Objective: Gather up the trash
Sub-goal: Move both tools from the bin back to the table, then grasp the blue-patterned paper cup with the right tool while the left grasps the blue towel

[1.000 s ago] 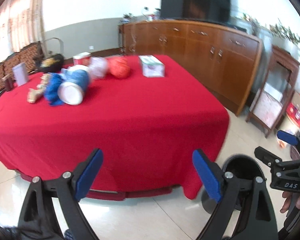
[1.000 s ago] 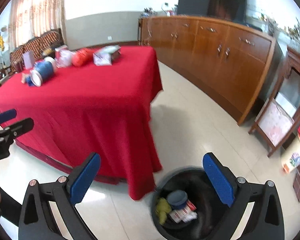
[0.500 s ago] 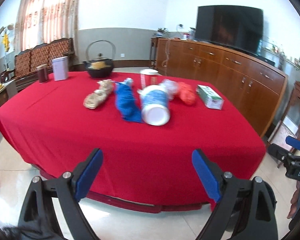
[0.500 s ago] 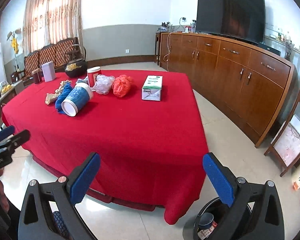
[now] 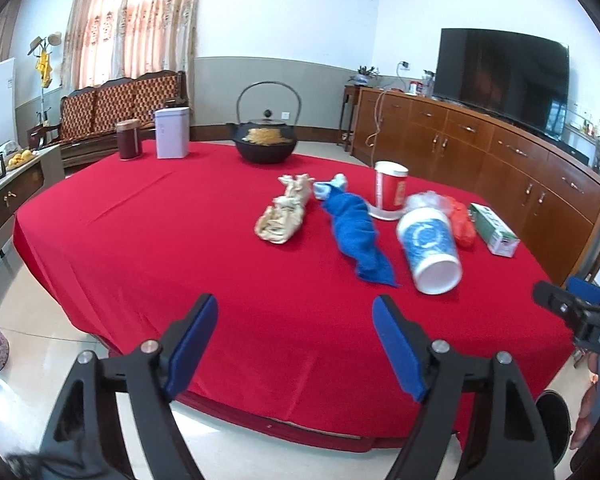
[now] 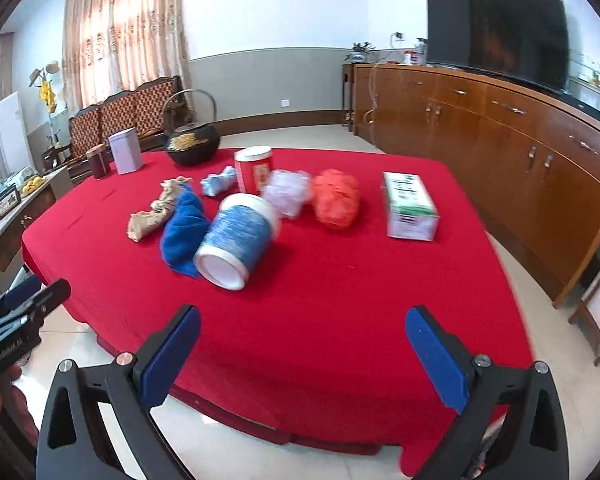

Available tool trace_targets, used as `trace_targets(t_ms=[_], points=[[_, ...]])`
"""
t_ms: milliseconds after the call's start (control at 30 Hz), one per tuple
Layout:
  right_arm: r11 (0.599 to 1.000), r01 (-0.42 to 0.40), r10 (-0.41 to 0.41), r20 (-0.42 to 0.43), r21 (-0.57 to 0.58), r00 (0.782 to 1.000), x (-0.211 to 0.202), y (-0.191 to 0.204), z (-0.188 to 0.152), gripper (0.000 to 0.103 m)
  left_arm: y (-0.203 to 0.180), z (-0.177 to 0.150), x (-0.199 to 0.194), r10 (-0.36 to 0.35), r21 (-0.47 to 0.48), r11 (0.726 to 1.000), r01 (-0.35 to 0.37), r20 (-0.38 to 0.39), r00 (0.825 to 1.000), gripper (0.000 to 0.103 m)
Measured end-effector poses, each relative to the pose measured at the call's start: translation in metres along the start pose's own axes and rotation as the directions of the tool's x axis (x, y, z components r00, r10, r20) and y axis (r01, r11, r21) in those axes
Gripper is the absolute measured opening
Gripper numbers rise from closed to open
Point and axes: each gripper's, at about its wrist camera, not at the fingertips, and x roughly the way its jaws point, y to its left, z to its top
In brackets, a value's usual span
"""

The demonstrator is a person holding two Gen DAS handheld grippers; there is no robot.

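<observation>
On the red-clothed table [image 5: 160,240] lie a tipped blue-and-white paper cup [image 5: 430,250] [image 6: 238,240], a blue cloth [image 5: 356,232] [image 6: 182,224], a beige crumpled rag [image 5: 284,216] [image 6: 156,212], an orange plastic bag [image 6: 336,198] [image 5: 462,222], a clear plastic bag [image 6: 288,192], an upright red cup [image 5: 391,190] [image 6: 254,168] and a green-white box [image 6: 410,204] [image 5: 494,230]. My left gripper [image 5: 294,340] is open and empty at the table's near edge. My right gripper [image 6: 302,352] is open and empty, also short of the items.
A black iron teapot [image 5: 266,140], a white tin [image 5: 172,132] and a brown jar [image 5: 129,139] stand at the table's far side. A black bin's rim [image 5: 556,420] shows on the floor at right. A wooden sideboard [image 6: 500,128] with a TV lines the right wall.
Both grippers swung up and left from the floor bin toward the table. The table items now sit closer and more central. Both jaws stayed open.
</observation>
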Motion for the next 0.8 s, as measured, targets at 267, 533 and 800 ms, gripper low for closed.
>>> trace_targets(t_ms=[267, 533, 800], points=[[0.999, -0.038, 0.039, -0.050, 0.017, 0.998, 0.075, 0.038, 0.026, 0.103, 0.023, 0.007, 0.027, 0.026, -0.033, 0.999, -0.027, -0.019, 0.999, 0.081], [0.998, -0.040, 0.045, -0.130, 0.045, 0.991, 0.130, 0.035, 0.031, 0.059, 0.000, 0.024, 0.064, -0.019, -0.005, 1.000, 0.019, -0.047, 0.999, 0.081], [0.999, -0.026, 0.030, -0.100, 0.047, 0.995, 0.128, -0.004, 0.035, 0.059, -0.064, 0.033, 0.119, -0.090, 0.089, 0.991, 0.103, -0.134, 0.987, 0.070]])
